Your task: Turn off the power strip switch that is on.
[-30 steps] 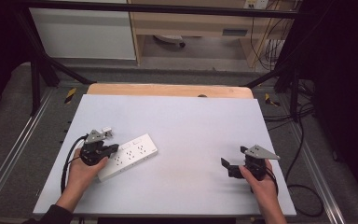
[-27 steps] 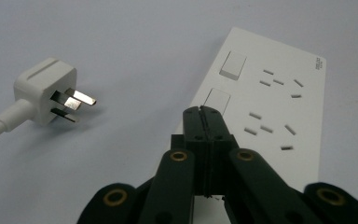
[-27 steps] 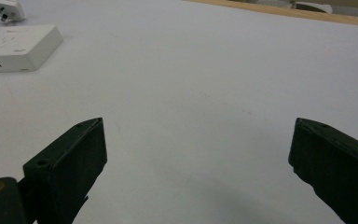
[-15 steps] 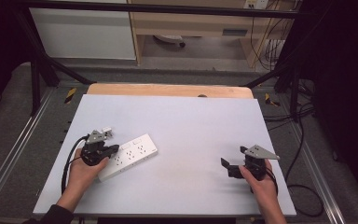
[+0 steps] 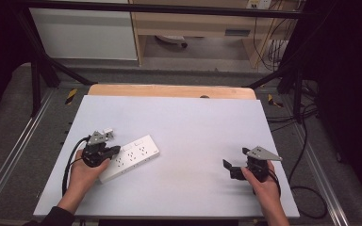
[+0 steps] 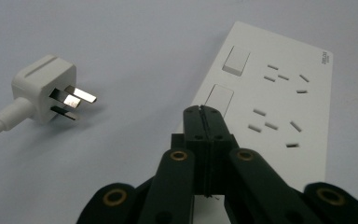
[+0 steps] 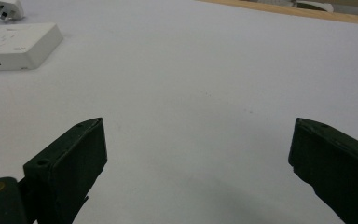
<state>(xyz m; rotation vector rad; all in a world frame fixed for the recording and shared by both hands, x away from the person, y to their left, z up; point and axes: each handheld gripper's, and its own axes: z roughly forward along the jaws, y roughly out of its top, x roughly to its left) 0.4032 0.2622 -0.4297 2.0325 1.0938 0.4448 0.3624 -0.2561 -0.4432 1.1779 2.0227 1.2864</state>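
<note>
On the left side of the white table [image 5: 193, 127], your left gripper [image 6: 205, 114] rests with its jaws pressed together and nothing between them, above the near end of the white power strip [image 5: 129, 157]. Its plug [image 6: 46, 93] lies just beside. Your right gripper [image 7: 198, 154], well apart at the right, stands with jaws spread wide.

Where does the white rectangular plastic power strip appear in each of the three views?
High view: the white rectangular plastic power strip lies left of centre, beside the left hand-held gripper.
Left gripper view: it fills the right half, behind the shut jaws.
Right gripper view: its end sits at the upper left.
Shared landmark: the white three-pin plug, next to the strip.
</note>
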